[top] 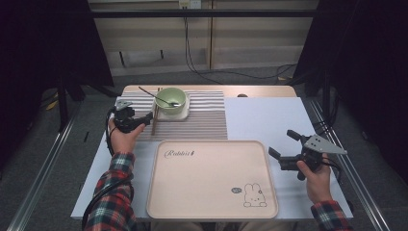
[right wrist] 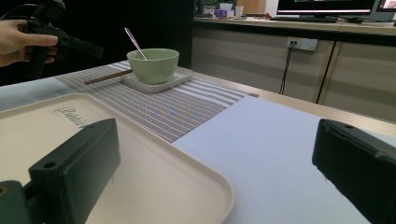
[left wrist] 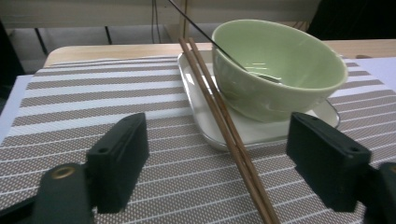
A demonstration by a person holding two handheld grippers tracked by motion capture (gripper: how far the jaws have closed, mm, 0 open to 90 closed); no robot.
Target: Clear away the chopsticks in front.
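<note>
nearest the person lies the cream rabbit tray [top: 211, 192], bare, on the white table [top: 269, 120]. to its right the right gripper [top: 281, 147] hovers over the table, jaws wide apart with nothing between them. further out, on the striped placemat [top: 202, 122], the left gripper [top: 146, 120] has its jaws apart on either side of the wooden chopsticks [left wrist: 224, 121] — not yet pressing on them. the chopsticks lean on the edge of a white square dish [left wrist: 261, 133]; on it sits a green bowl [left wrist: 280, 65] with a spoon [top: 161, 97] inside.
</note>
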